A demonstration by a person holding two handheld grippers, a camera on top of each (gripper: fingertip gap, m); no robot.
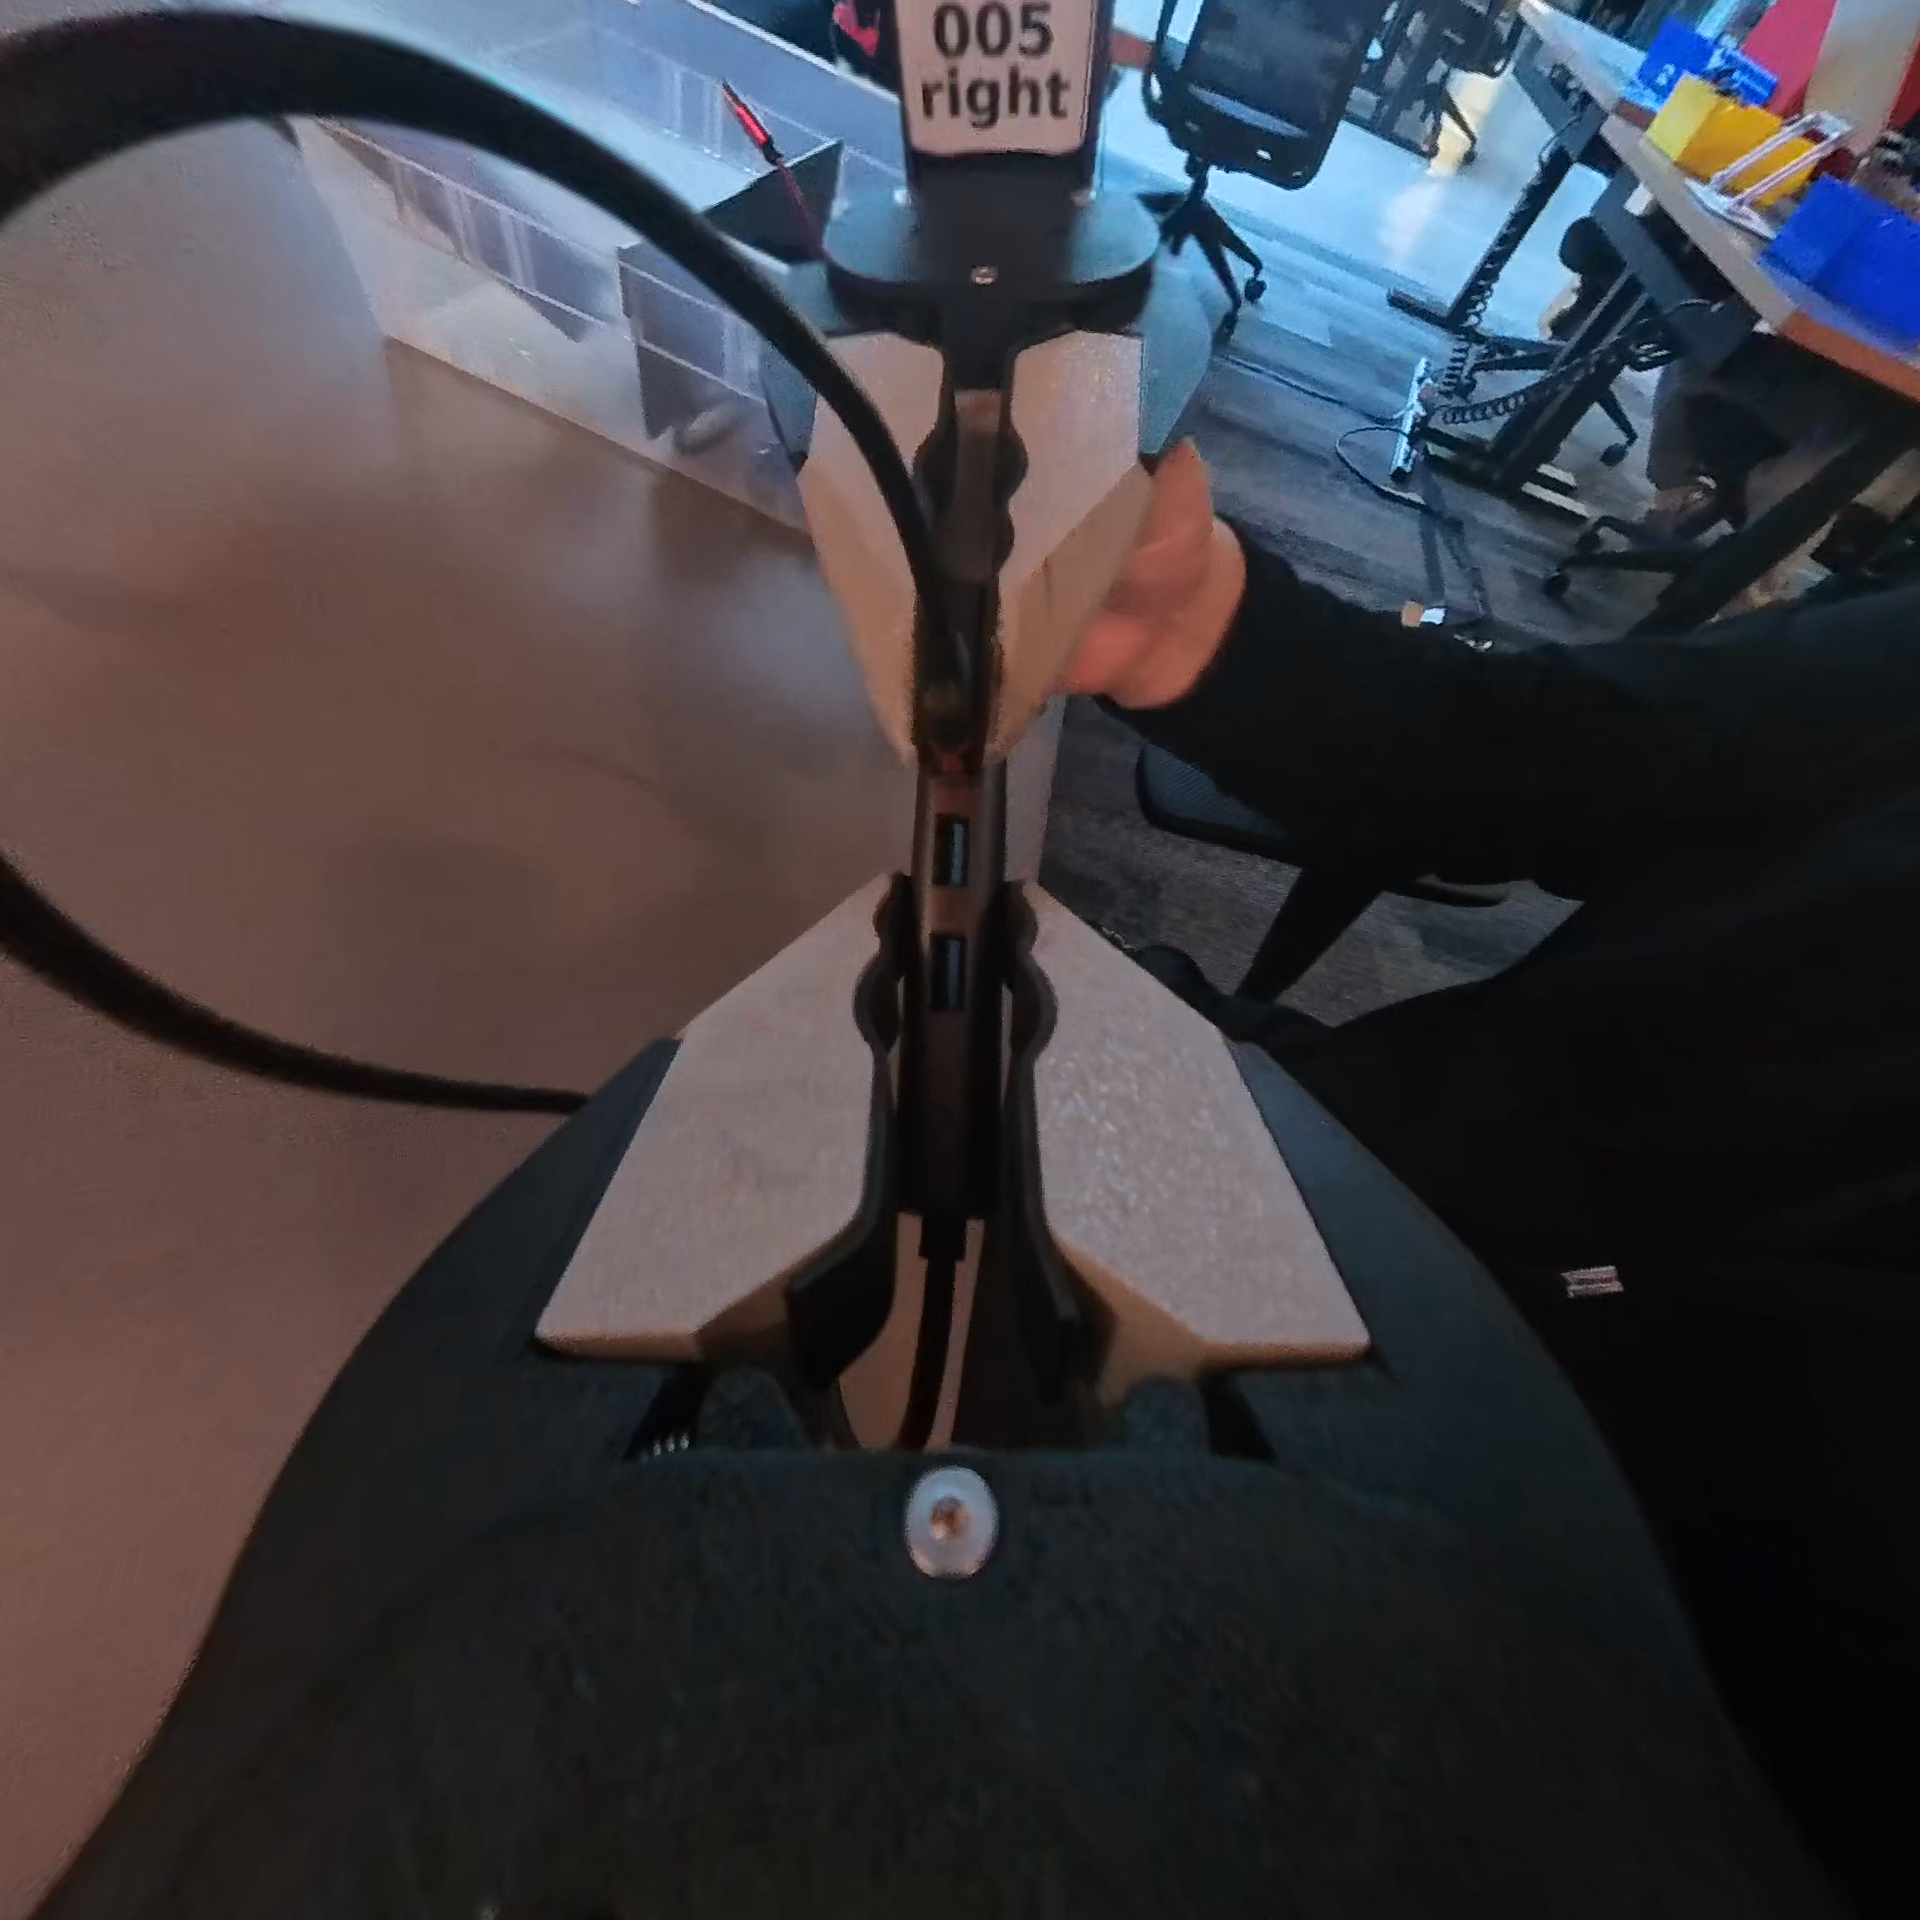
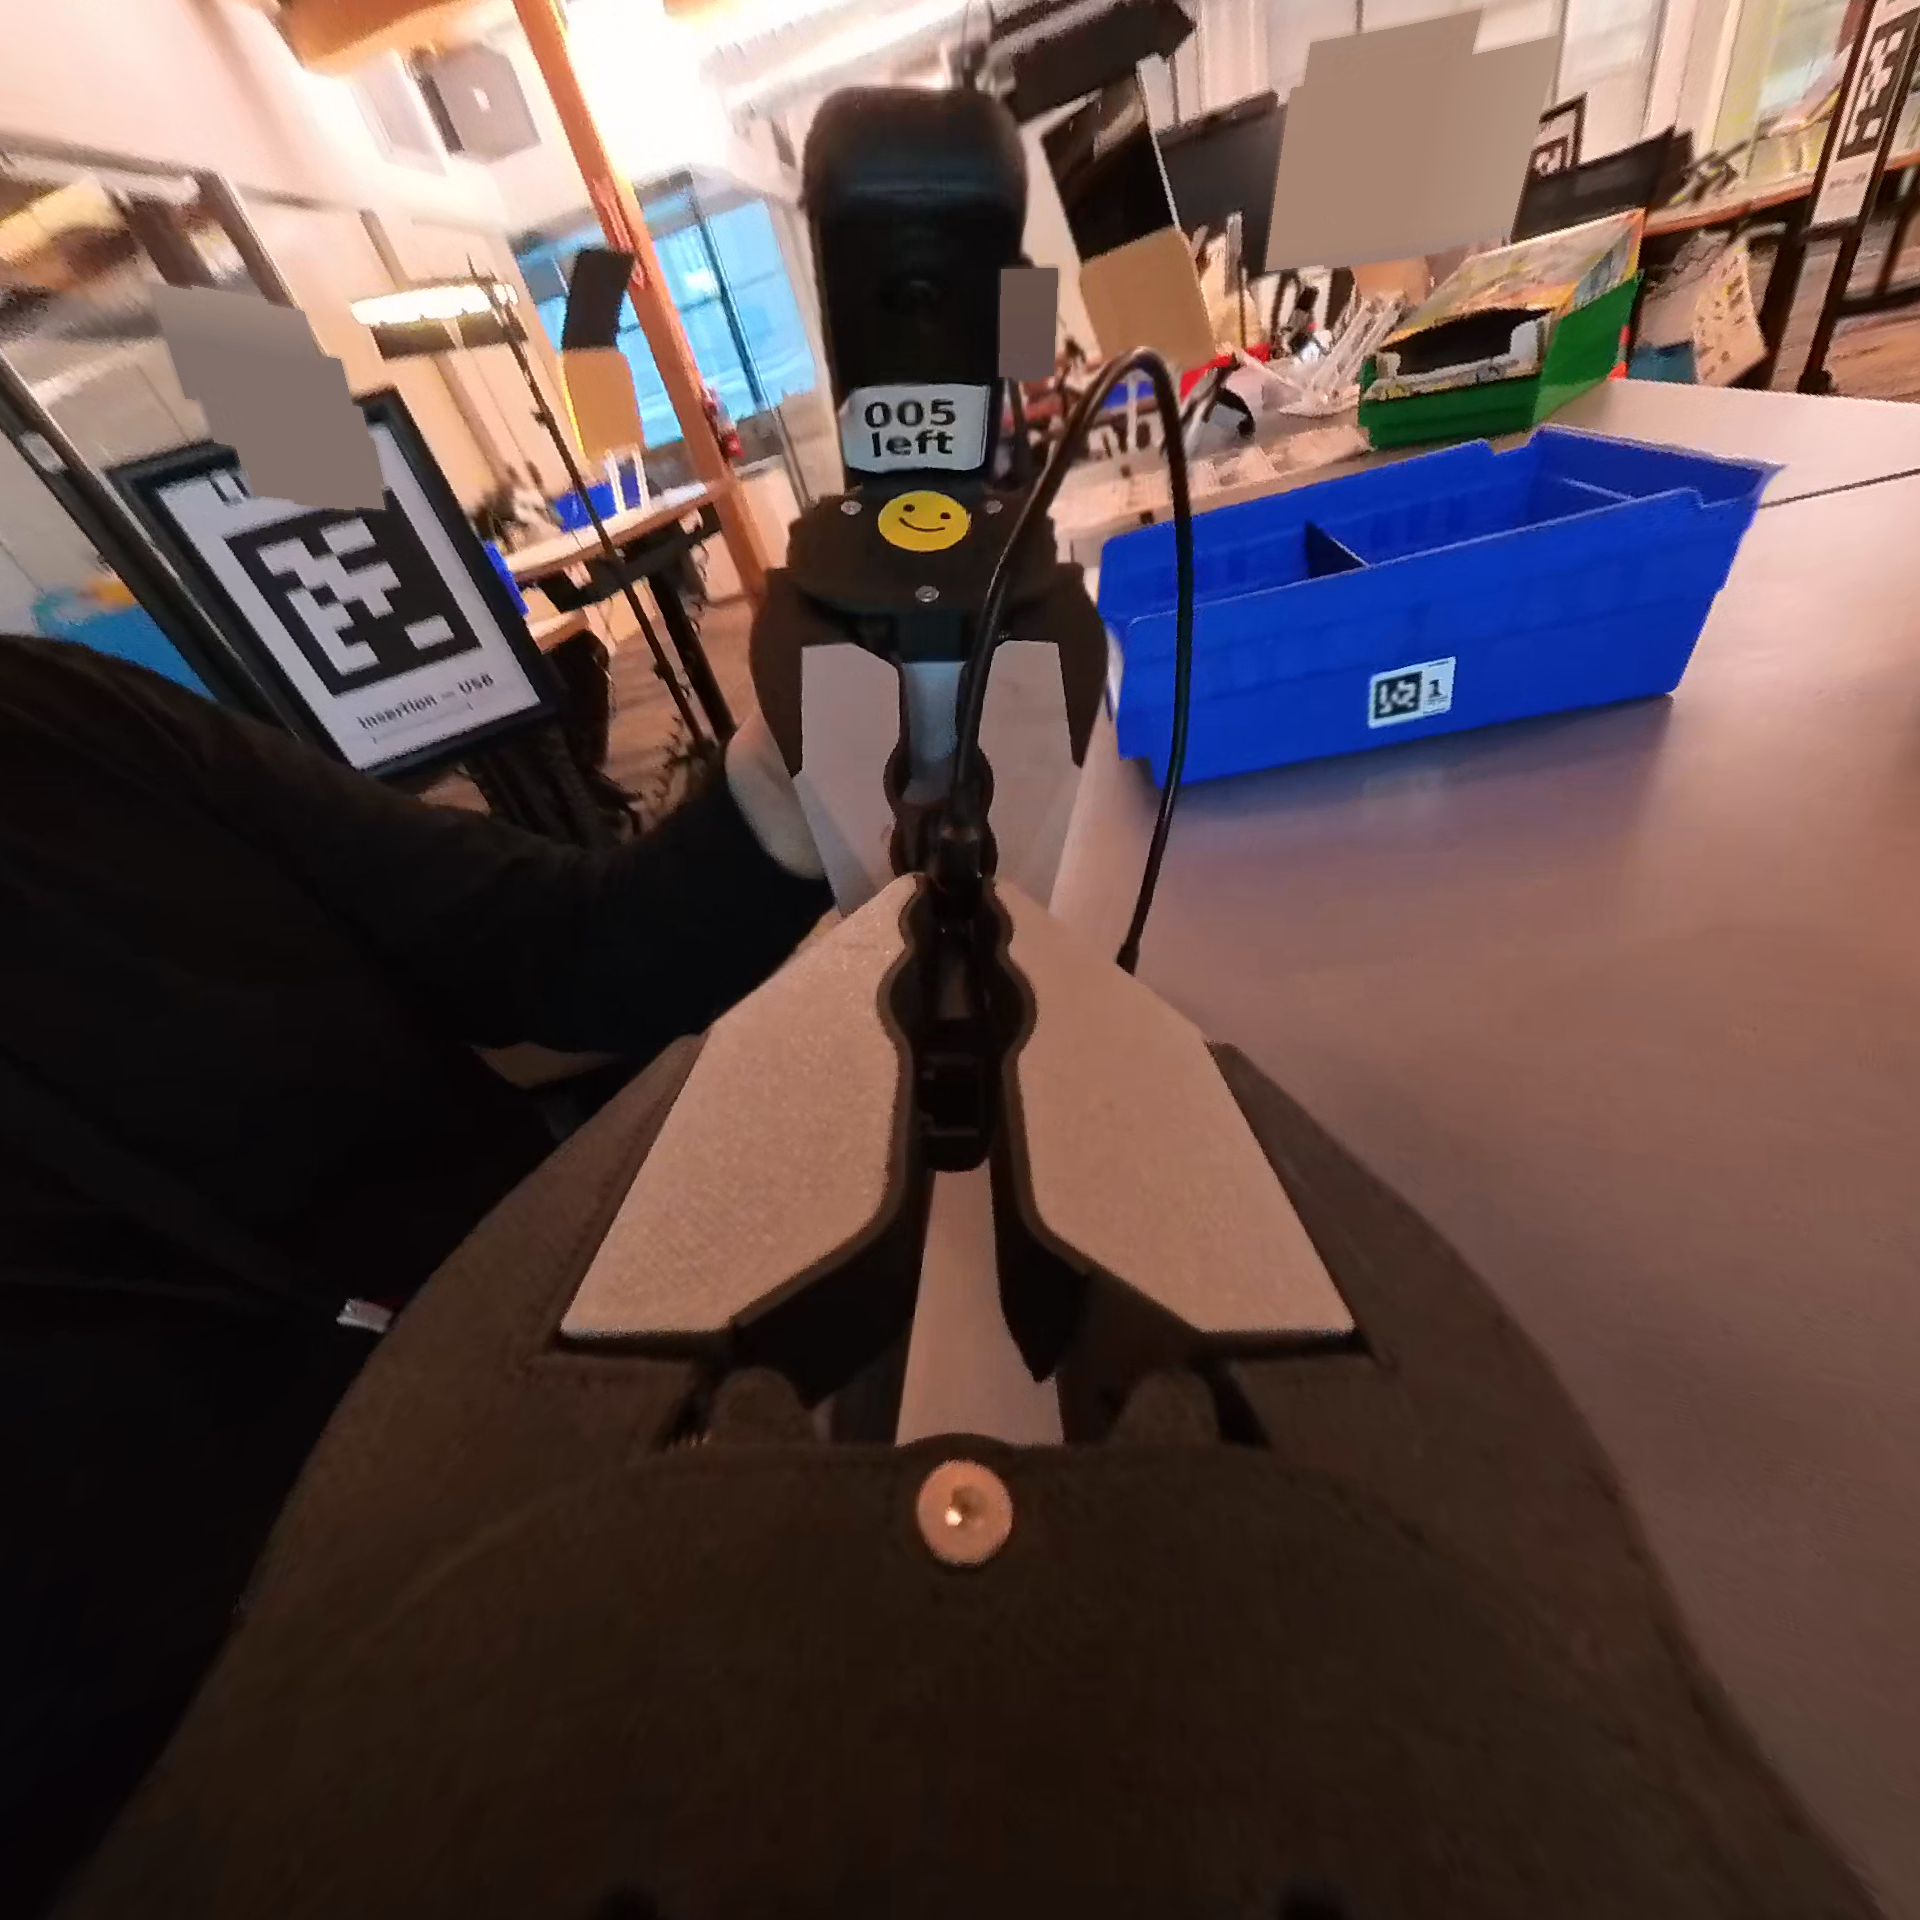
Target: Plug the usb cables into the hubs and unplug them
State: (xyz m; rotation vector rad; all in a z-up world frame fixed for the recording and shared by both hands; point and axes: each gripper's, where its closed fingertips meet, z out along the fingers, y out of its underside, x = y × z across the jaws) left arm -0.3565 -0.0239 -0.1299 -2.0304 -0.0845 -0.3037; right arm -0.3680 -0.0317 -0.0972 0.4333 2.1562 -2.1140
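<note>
The left claw (image 1: 951,914) clamps the hub (image 1: 954,935); facing it, the right claw (image 2: 951,925) clamps the cable plug (image 2: 954,997). Only the right wrist view shows the blue bin (image 2: 1455,613).

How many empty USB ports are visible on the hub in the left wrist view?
2 on the hub: one port just beyond the left gripper, one between its fingers. Others may be hidden under either gripper.

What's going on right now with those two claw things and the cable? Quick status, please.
Left gripper shut on the USB hub. Right gripper shut on the black cable's plug, meeting the hub end-on. Two side ports open. Nothing in the way.
</note>
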